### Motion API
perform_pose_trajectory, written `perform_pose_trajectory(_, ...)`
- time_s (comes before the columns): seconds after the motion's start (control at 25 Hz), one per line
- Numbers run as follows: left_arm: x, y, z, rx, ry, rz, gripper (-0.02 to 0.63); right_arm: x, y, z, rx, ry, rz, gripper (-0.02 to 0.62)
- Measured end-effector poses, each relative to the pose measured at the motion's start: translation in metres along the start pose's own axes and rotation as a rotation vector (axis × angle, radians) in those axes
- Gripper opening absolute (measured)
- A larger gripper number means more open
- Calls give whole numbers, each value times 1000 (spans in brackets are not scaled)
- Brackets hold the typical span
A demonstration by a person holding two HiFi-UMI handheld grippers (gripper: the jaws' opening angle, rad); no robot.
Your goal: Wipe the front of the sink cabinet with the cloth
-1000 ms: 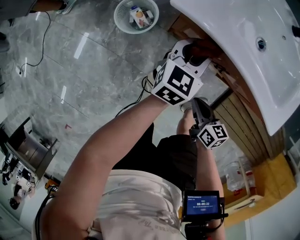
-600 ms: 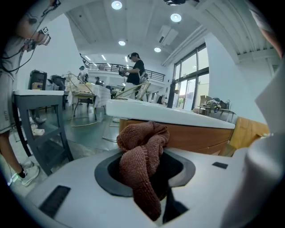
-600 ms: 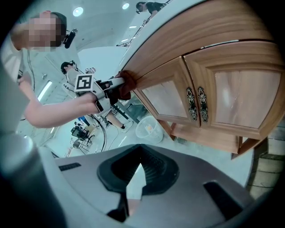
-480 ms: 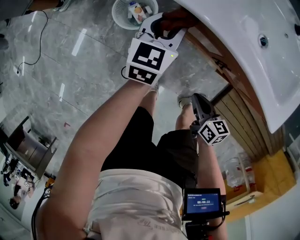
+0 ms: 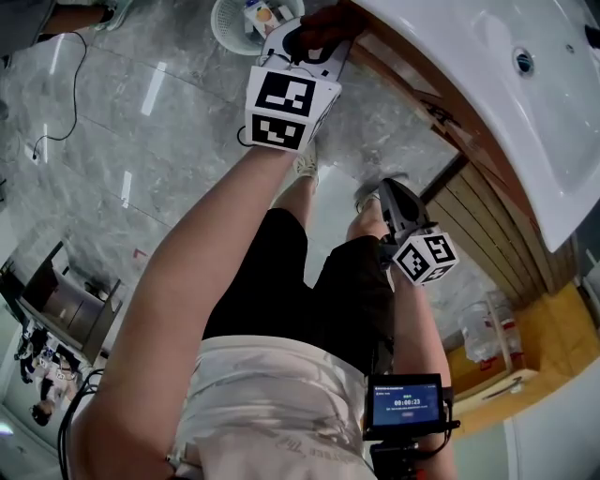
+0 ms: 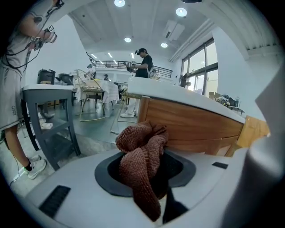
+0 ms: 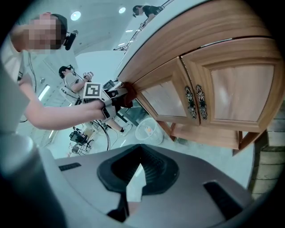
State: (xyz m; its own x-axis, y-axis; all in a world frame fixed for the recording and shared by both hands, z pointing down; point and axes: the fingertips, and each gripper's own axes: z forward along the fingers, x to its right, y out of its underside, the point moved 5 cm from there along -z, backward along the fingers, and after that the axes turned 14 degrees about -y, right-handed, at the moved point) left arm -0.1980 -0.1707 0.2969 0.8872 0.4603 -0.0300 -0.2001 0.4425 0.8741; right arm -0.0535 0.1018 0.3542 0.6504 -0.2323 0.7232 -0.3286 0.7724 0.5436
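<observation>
My left gripper [image 5: 314, 39] is shut on a bunched red-brown cloth [image 5: 326, 26] and holds it against the wooden sink cabinet [image 5: 441, 122], just under the rim of the white sink [image 5: 487, 66]. In the left gripper view the cloth [image 6: 141, 156] fills and hides the jaws of that gripper [image 6: 148, 176], with the cabinet front [image 6: 191, 124] right behind it. My right gripper [image 5: 390, 194] hangs lower, away from the cabinet, its jaws together and empty. The right gripper view shows the cabinet doors [image 7: 231, 93], their ornate handles [image 7: 195, 102], and the cloth [image 7: 127, 94] at the cabinet's far end.
A white basket [image 5: 232, 28] with small items stands on the grey floor near the cabinet's end. A cable [image 5: 80, 94] runs across the floor at left. Bottles [image 5: 480, 342] sit on a low wooden shelf at right. Other people stand in the background.
My left gripper has slid up and to the left along the cabinet front with the cloth, from near the middle to the far end. The right gripper has barely moved.
</observation>
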Motion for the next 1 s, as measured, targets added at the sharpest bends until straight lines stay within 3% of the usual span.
perform_pose_trajectory(0.6,108,23,-3,-33,220,90,156,6,3,-17,81,28,24,12)
perform_pose_trajectory(1.0,181,36,-6,-23,343,127,157,35,19,-36,95,54,50,12)
